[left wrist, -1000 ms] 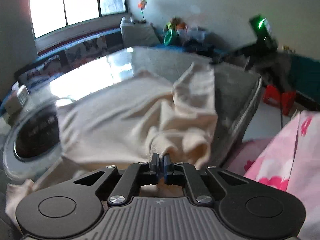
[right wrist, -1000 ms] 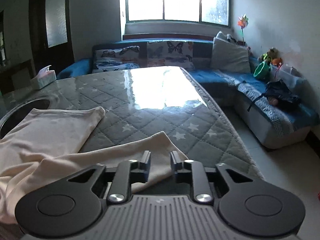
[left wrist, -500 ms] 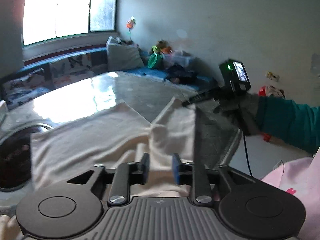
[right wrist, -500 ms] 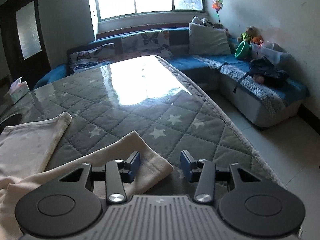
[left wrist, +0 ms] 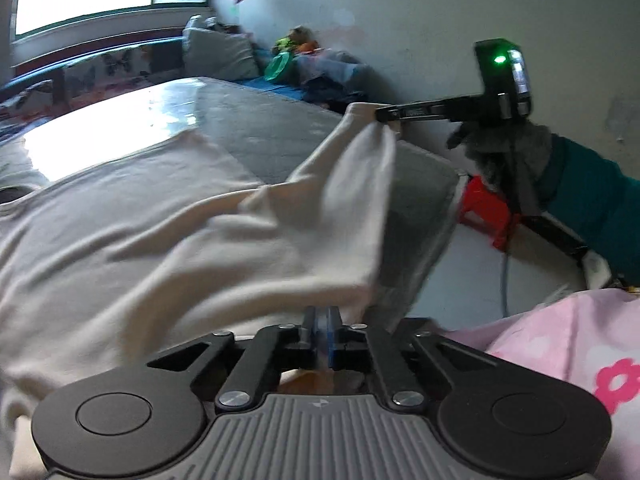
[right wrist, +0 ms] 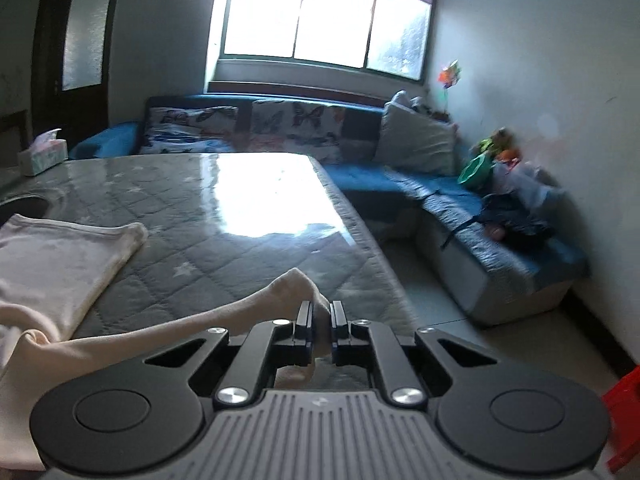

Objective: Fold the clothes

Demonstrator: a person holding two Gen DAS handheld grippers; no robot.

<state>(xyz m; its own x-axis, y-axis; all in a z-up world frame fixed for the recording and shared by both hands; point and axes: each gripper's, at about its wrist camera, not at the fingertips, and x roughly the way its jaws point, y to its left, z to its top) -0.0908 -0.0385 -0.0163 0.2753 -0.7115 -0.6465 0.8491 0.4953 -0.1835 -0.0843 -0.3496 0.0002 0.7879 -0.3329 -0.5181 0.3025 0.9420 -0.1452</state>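
Right gripper (right wrist: 320, 316) is clamped on a corner of the cream garment (left wrist: 168, 240), lifting it clear above the right edge of the quilted table (right wrist: 248, 216). Left gripper (left wrist: 321, 320) is pinched shut on the near hem, just at the near edge of the table. Best play, I'd say: keep both corners taut and level, sweep them together across the body toward the far side, and lay the fold flat before letting go. Right gripper reaches out on a teal sleeve (left wrist: 592, 200), jaws pointing inward over the table; left gripper tilts downward.
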